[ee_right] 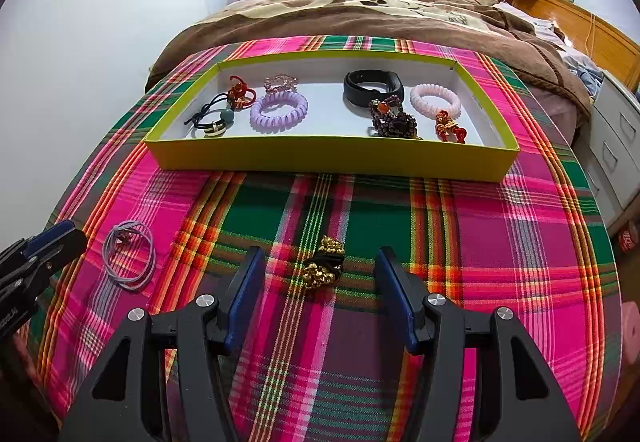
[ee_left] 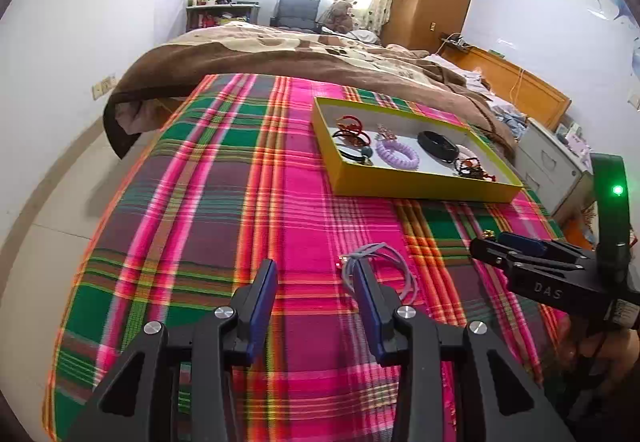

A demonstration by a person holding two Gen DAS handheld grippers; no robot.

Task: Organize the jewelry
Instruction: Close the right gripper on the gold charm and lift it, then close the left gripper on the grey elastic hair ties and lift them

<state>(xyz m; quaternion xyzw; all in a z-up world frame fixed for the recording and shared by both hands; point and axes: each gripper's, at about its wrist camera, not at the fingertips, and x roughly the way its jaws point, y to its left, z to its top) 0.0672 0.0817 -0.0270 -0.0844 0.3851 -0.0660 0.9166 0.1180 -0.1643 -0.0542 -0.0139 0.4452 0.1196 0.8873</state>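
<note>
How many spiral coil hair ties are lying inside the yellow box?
2. The purple coil tie lies left of centre in the yellow box; the pale pink coil tie lies near the right end. None seems hidden.

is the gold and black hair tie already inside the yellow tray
No, the gold and black hair tie lies on the plaid cloth in front of the yellow tray, between the open right gripper fingers.

A woven plaid cloth [ee_right: 360,210] is seen under a matt cardboard tray [ee_right: 332,158]. Glossy plastic coil bands [ee_right: 279,110], shiny gold beads [ee_right: 322,268] and a fleecy brown blanket [ee_right: 360,18] are shown.
</note>
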